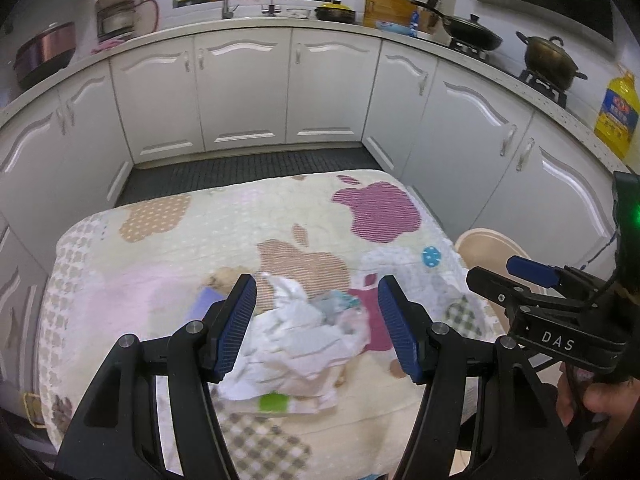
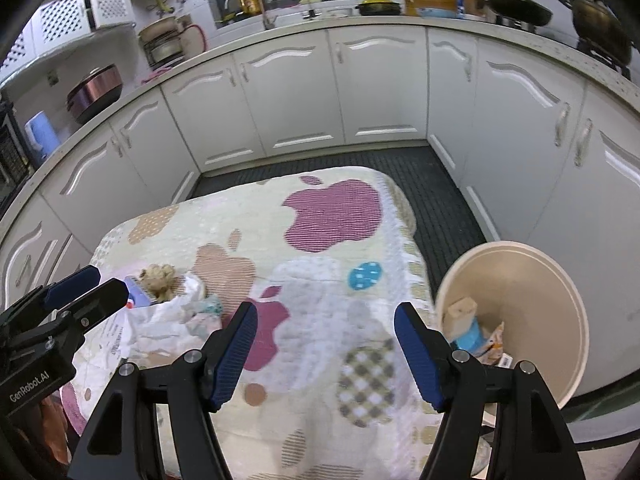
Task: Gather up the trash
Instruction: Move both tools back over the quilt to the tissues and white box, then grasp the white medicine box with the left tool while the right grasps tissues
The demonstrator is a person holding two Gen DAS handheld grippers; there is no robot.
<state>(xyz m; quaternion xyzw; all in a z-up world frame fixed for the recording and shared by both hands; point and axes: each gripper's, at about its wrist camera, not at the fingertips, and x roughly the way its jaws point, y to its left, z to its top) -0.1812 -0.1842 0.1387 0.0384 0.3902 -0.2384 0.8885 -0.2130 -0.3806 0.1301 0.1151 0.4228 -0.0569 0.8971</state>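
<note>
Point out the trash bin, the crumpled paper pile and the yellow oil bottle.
trash bin (image 2: pixel 560 280), right wrist view, bare inner wall.
crumpled paper pile (image 1: pixel 296 344), left wrist view, middle of the white sheets.
yellow oil bottle (image 1: pixel 618 114), left wrist view, its label.

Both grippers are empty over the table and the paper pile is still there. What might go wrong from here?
1. The pile of crumpled paper is loose and mixed with small scraps; a pinch by the left gripper may lift only part and scatter the rest.
2. The bin stands off the table's right edge, so pieces may drop on the floor mat in transit.
3. The right gripper hangs close beside the left; they may collide.
</note>
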